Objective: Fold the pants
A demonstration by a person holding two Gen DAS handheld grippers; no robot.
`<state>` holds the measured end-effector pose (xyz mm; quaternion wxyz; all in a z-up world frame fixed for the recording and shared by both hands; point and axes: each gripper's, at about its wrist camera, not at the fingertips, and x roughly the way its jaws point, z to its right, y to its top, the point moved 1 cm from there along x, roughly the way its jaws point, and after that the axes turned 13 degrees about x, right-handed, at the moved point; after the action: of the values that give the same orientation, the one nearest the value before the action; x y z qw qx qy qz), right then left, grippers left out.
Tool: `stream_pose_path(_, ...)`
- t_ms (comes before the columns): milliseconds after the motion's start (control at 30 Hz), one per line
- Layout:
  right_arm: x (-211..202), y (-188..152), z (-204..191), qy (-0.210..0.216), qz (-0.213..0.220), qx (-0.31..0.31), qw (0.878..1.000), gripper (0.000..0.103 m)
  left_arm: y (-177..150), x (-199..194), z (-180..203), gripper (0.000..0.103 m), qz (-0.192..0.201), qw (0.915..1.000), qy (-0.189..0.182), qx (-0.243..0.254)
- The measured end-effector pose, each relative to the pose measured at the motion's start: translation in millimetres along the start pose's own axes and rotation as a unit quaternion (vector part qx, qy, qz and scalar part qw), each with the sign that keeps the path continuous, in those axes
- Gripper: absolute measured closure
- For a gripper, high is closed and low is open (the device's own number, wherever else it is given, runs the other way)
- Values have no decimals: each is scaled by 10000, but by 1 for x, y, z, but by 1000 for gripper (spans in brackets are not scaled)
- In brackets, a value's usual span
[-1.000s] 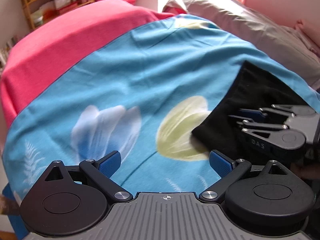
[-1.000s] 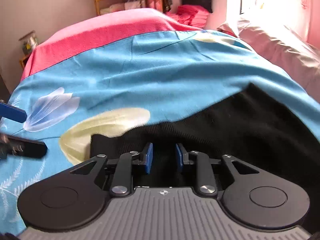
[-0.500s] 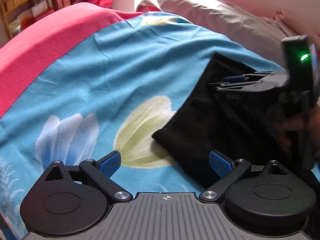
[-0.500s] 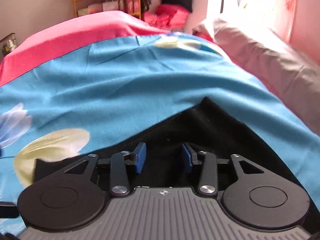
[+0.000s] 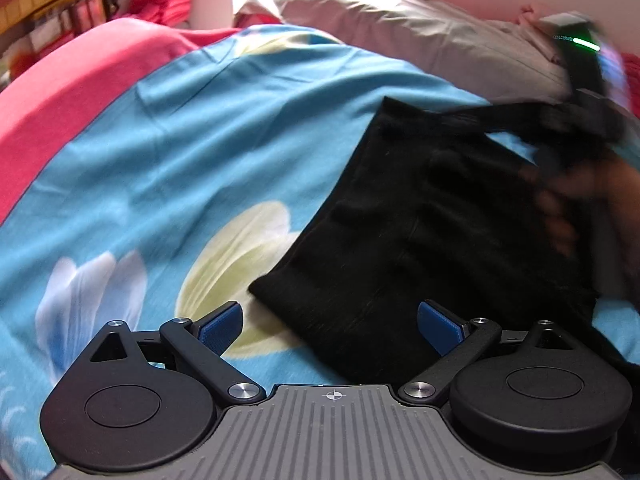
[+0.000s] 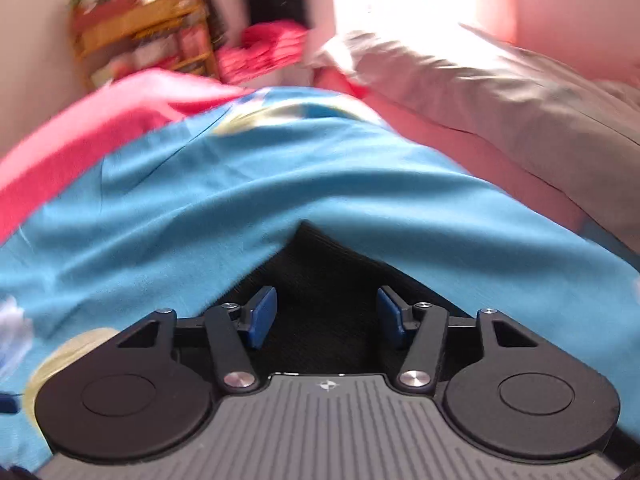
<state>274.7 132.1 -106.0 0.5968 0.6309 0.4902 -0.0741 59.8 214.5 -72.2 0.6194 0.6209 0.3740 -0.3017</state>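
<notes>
Black pants [image 5: 400, 232] lie folded into a flat block on the blue flowered bedspread [image 5: 208, 152]. My left gripper [image 5: 330, 324] is open wide just above the bed. The block's near corner reaches in between its fingers, untouched by either pad. In the right wrist view my right gripper [image 6: 325, 315] hovers over the far corner of the pants [image 6: 320, 268]. Its jaws are opening, and the blue pads stand apart above the cloth without pinching it. In the left wrist view that gripper is a dark blur at the pants' far right, held by a hand [image 5: 560, 208].
A pink blanket [image 5: 60, 92] covers the left side of the bed. Grey pillows [image 5: 420, 36] lie along the pink wall at the back right. A wooden shelf [image 6: 140, 40] and a pile of pink cloth [image 6: 264, 52] stand beyond the bed.
The right gripper's jaws have spread from nearly shut to well apart and it has slid toward the pants' far corner. The left gripper has shifted right, bringing the pants' near corner between its fingers.
</notes>
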Motion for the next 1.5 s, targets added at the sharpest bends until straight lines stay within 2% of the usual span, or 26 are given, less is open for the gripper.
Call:
stream_pose_path(67, -35, -18, 25, -469, 202, 523, 9973, 41, 6, 5, 2, 0, 28, 10000, -51, 35)
stream_pose_path(167, -28, -44, 59, -925, -161, 1030, 9902, 41, 15, 20, 9, 0, -68, 9998, -128, 141)
stream_pose_path(233, -23, -42, 61, -659, 207, 747, 9948, 25, 21, 32, 16, 0, -279, 9992, -105, 275)
stream_pose_path(267, -20, -34, 60, -600, 107, 638, 9961, 27, 24, 34, 19, 0, -302, 9990, -101, 320)
stream_pose_path(300, -25, -25, 57, -709, 166, 521, 9960, 35, 29, 34, 21, 0, -255, 9990, -132, 343)
stream_pose_path(333, -35, -20, 56, -833, 327, 445, 9950, 34, 34, 34, 24, 0, -189, 9991, -153, 356)
stream_pose_path(400, -69, -20, 63, -842, 698, 569, 9924, 22, 47, 34, 32, 0, -67, 9989, -183, 420)
stream_pose_path(500, -111, -38, 91, -1017, 833, 836, 9878, 22, 70, 45, 50, 0, 94, 9979, -261, 591)
stream_pose_path(600, -130, -68, 131, -1259, 556, 1095, 9844, 25, 92, 70, 73, 0, 97, 9961, -409, 770)
stream_pose_path(667, -131, -87, 166, -1497, 261, 1220, 9808, 34, 101, 97, 85, 0, -22, 9960, -348, 819)
stream_pose_path(700, -138, -95, 184, -1548, 296, 1253, 9795, 57, 102, 111, 88, 0, -234, 9960, -238, 831)
stream_pose_path(733, -147, -100, 190, -1466, 471, 1251, 9801, 58, 103, 123, 91, 0, -408, 9955, -118, 846)
stream_pose_path(767, -163, -102, 206, -1711, 494, 1459, 9731, 57, 102, 124, 92, 0, -292, 9953, -84, 921)
stream_pose_path(833, -195, -107, 229, -2071, 706, 1938, 9563, 36, 99, 124, 96, 0, -249, 9938, 12, 1087)
stream_pose_path(933, -233, -114, 250, -2029, 1119, 2402, 9426, 36, 100, 124, 100, 0, -337, 9933, 127, 1097)
stream_pose_path(1067, -242, -131, 288, -2498, 621, 2082, 9436, 34, 108, 125, 102, 0, -382, 9946, 202, 940)
stream_pose_path(1100, -248, -139, 309, -2499, 542, 2208, 9412, 35, 109, 128, 102, 0, -429, 9945, 227, 925)
stream_pose_path(1133, -260, -143, 322, -2077, 778, 2453, 9437, 40, 106, 127, 99, 0, -420, 9949, 218, 889)
stream_pose_path(1167, -274, -144, 330, -2018, 950, 2778, 9344, 45, 106, 128, 96, 0, -399, 9952, 207, 867)
stream_pose_path(1200, -291, -145, 338, -2471, 1156, 2913, 9169, 43, 106, 127, 95, 0, -379, 9954, 187, 862)
stream_pose_path(1233, -303, -146, 343, -2924, 1352, 2967, 8990, 35, 105, 126, 96, 0, -368, 9952, 202, 884)
stream_pose_path(1267, -322, -150, 354, -3175, 1654, 3182, 8778, 32, 105, 126, 97, 0, -365, 9948, 238, 918)
stream_pose_path(1333, -352, -163, 381, -3190, 2054, 3962, 8361, 24, 105, 126, 98, 0, -394, 9950, 282, 878)
stream_pose_path(1433, -368, -183, 419, -4012, 2001, 4868, 7497, 18, 106, 124, 101, 0, -423, 9956, 322, 776)
stream_pose_path(1467, -369, -189, 432, -4099, 1955, 5101, 7305, 19, 106, 124, 102, 0, -428, 9955, 337, 774)
stream_pose_path(1500, -371, -192, 442, -4011, 2112, 5162, 7267, 21, 106, 124, 102, 0, -430, 9954, 350, 776)
